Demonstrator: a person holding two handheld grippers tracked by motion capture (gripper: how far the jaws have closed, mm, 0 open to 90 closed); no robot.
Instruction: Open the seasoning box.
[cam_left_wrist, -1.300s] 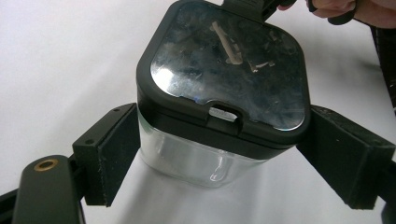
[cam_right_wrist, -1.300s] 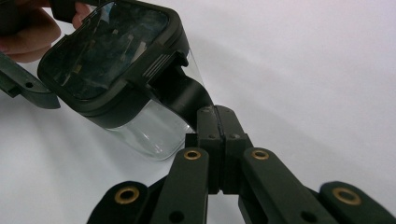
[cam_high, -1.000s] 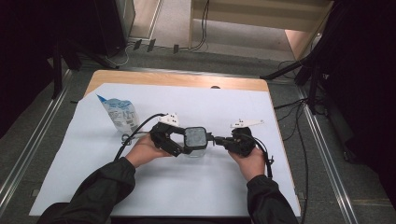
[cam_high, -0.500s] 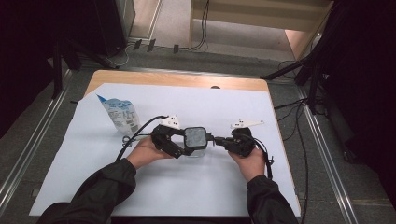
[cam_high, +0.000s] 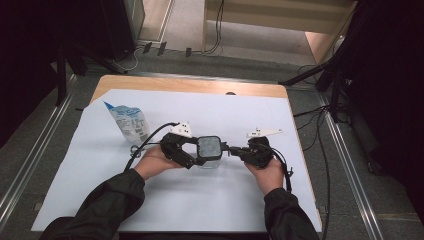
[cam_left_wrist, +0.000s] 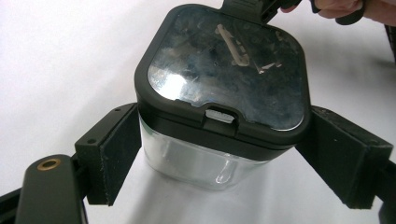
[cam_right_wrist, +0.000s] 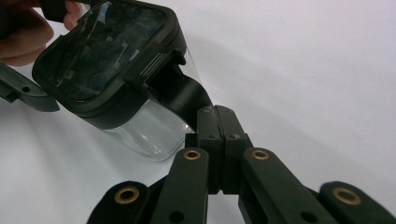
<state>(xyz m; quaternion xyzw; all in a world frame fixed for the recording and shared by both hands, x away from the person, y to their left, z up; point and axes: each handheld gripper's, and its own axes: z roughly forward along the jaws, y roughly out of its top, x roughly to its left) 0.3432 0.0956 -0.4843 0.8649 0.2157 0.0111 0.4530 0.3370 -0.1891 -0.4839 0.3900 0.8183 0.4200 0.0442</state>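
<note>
Clear square container with dark, glossy latched lid

The container is a small, square, rounded-cornered box with a clear body and a black-framed lid whose glossy pane mirrors the ceiling. A black latch flap hangs from one side of the lid, and a small pale tab sits at the rim on another side. The lid is seated on the body. The box stands at the middle of the white sheet, nearer its front edge than its far edge.
</note>
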